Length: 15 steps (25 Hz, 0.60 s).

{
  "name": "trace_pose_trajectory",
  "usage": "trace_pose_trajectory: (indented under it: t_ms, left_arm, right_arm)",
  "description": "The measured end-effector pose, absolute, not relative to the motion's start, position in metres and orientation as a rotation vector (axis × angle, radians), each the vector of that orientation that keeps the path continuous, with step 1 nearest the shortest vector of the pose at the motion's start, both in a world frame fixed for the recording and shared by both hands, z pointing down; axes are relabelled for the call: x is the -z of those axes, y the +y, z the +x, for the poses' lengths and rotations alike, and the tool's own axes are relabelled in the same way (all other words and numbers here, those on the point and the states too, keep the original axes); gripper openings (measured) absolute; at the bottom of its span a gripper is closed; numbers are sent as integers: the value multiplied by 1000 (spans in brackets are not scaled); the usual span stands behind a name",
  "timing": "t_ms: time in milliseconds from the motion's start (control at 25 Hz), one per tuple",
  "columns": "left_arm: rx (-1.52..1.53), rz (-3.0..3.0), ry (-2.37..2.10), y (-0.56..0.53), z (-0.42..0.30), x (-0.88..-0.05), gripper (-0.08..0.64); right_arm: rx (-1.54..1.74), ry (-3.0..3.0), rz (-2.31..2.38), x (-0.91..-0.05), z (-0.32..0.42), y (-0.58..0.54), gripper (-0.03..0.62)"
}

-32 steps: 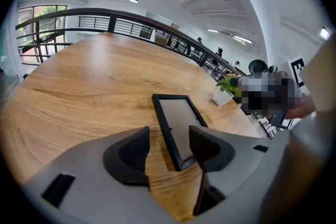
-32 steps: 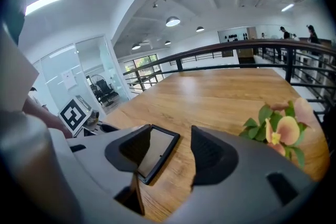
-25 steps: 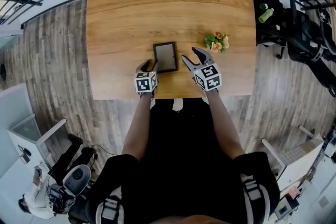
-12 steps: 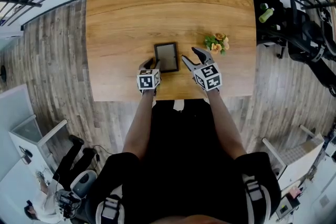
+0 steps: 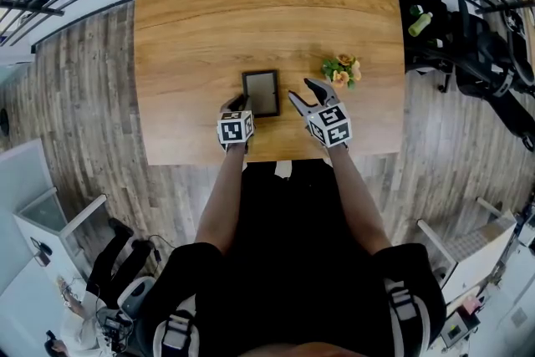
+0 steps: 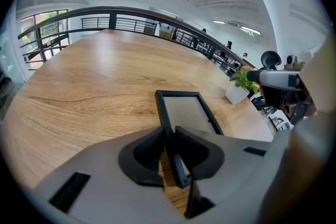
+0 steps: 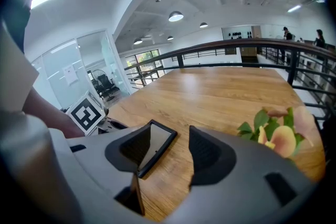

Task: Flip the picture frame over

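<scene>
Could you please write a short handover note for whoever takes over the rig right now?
Left gripper: jaws have just been closing and now pinch the picture frame by its near left rail.
Right gripper: open, empty, beside the frame's right side.
Frame lies flat on the table, flowers to its right.
Done: grip taken. Left: lift that edge, flip it over, set it down.

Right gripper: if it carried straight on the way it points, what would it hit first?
Probably the bare table, between the right gripper's open fingers. The picture frame lies slightly left of that line, the flowers well right.
</scene>
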<state>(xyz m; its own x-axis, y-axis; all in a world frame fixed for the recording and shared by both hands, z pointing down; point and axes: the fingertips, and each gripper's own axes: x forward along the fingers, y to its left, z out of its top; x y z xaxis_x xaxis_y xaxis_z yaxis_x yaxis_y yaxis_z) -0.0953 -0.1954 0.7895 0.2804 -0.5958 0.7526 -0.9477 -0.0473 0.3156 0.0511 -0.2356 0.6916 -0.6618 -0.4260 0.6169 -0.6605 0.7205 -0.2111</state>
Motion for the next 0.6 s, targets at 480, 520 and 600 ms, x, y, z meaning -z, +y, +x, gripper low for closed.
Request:
trace_pose_trajectory:
  t_ms: [480,520,600]
  left_arm:
    - [-399,1624,-1420,-197,-102,-793,61]
    - [-390,1619,-1418,-197,-102,-794,61]
    - [-363,1605,-1419,-196,-104,-793,60]
  right_arm:
    - [-570,-2383,841,-689,52,-235,235]
    - [-571,-2384,842,-689,52,-235,235]
    - [-574,-2382,844,-689,51,-233,235]
